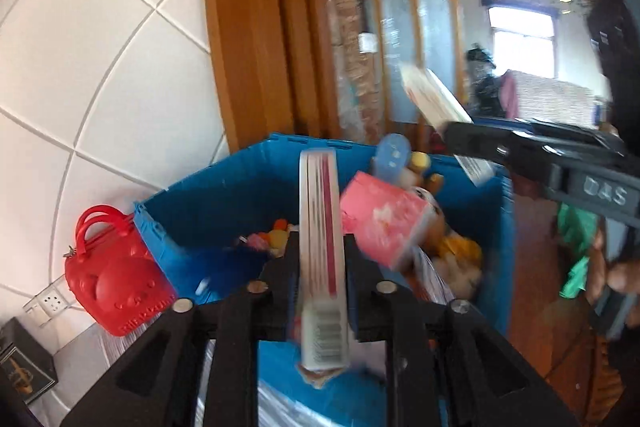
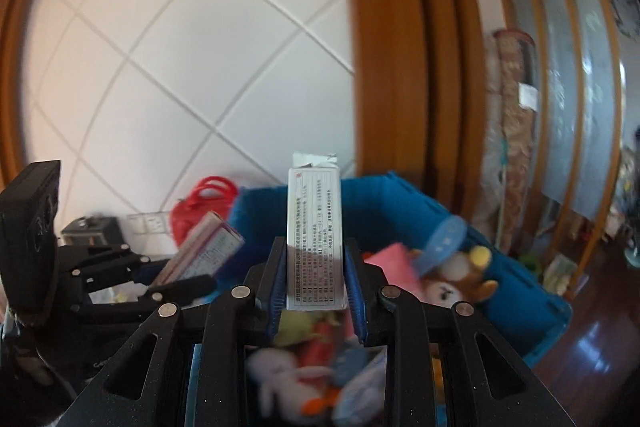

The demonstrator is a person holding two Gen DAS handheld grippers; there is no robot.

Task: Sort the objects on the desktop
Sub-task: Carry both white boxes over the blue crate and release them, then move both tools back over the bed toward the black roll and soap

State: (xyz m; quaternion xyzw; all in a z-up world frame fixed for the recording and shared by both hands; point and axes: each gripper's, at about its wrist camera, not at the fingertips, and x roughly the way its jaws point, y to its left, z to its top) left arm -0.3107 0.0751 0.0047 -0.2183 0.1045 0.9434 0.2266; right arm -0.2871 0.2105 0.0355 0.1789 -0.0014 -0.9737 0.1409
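I hold a flat box in each hand over the blue crate (image 1: 192, 211), which fills the lower middle of both views. My left gripper (image 1: 322, 267) has its jaws narrow around a white box with a red stripe (image 1: 320, 247), standing on edge between the pads; my right gripper (image 2: 316, 275) has a white printed carton (image 2: 316, 239) between its jaws in the same way (whether the pads press hard or have slackened I cannot tell). The crate already holds soft toys (image 2: 452, 283) and a pink box (image 1: 380, 219), with a red handbag (image 1: 116, 275) just outside its wall at lower left. To do this well I judge each box should be well inside the rim and low before I let go, the two hands kept apart so they don't collide.
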